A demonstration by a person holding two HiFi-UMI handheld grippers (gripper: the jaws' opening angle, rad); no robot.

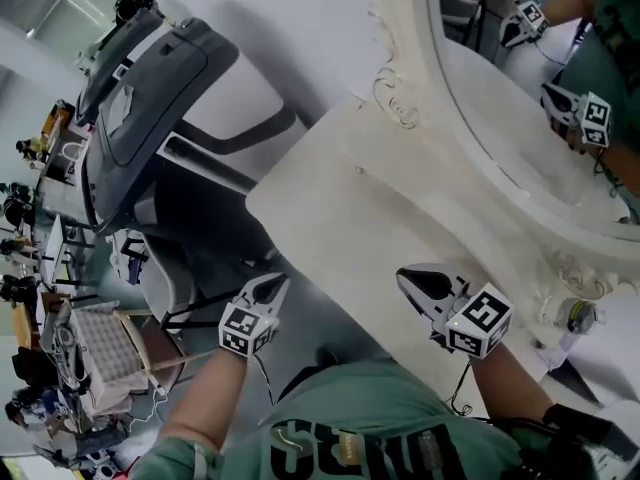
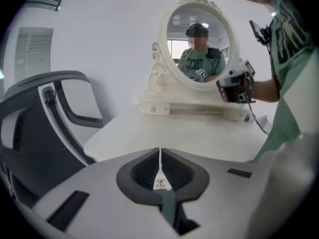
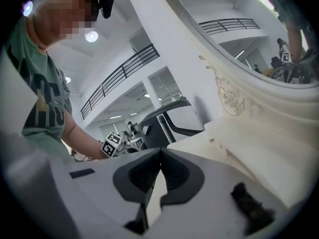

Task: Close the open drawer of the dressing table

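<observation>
**Dressing table** (image 1: 370, 208): cream top, oval mirror (image 1: 520, 88) on an ornate base at its rear. A grey chair (image 1: 150, 98) stands just beside its left end.

**Drawer** (image 2: 154, 108): the small knobbed front at the left of the mirror base sits flush with that base. No view shows whether anything below the tabletop stands open.

**Left gripper** (image 1: 272, 286): jaws together with only a thin slit between the pads, and nothing is held. It hangs off the table's front edge, near the left corner and clear of the wood.

**Right gripper** (image 1: 408, 278): jaws together at the tips, and nothing is held. It is raised above the tabletop near the front edge, not touching it, and points toward the mirror base.
</observation>
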